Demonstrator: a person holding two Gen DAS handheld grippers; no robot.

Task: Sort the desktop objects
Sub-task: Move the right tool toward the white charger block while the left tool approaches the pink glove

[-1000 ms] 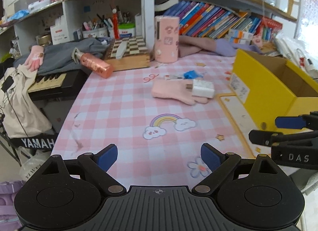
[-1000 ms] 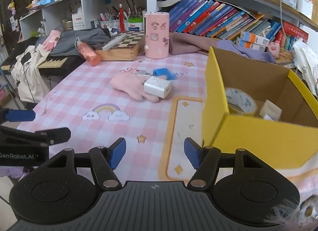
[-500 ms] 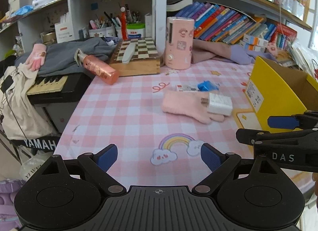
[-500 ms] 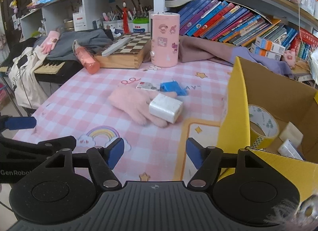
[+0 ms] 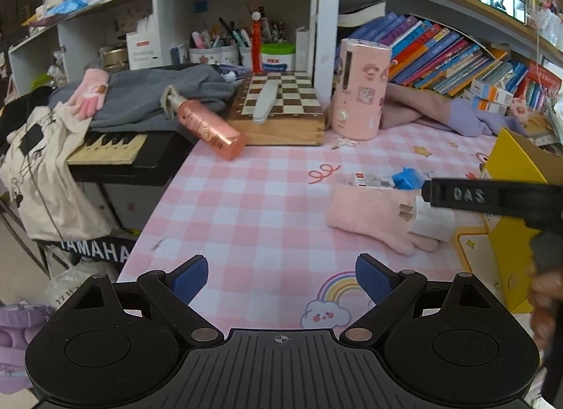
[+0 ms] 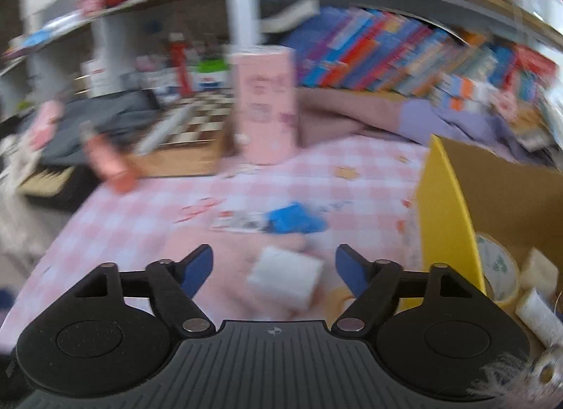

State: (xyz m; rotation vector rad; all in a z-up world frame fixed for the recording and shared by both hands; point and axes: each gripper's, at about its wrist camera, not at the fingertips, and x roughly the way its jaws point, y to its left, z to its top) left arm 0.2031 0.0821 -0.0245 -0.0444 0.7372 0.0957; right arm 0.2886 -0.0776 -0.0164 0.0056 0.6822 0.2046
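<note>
Yellow cardboard box (image 6: 443, 219) already held tape roll (image 6: 498, 270) and 2 white blocks | white square charger (image 6: 286, 277) lay on fuzzy pink glove (image 5: 373, 215), unsorted | right gripper (image 6: 274, 268) jaws opening around charger, not touching | left gripper (image 5: 281, 280) wide, empty

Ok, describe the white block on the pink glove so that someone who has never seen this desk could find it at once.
Start at the yellow box on the right of the pink checked mat. Just left of it lies a pale pink glove, and the white block sits on its finger end. It is the only white, boxy thing there; the nearby blue item lies flat on the mat.
</note>
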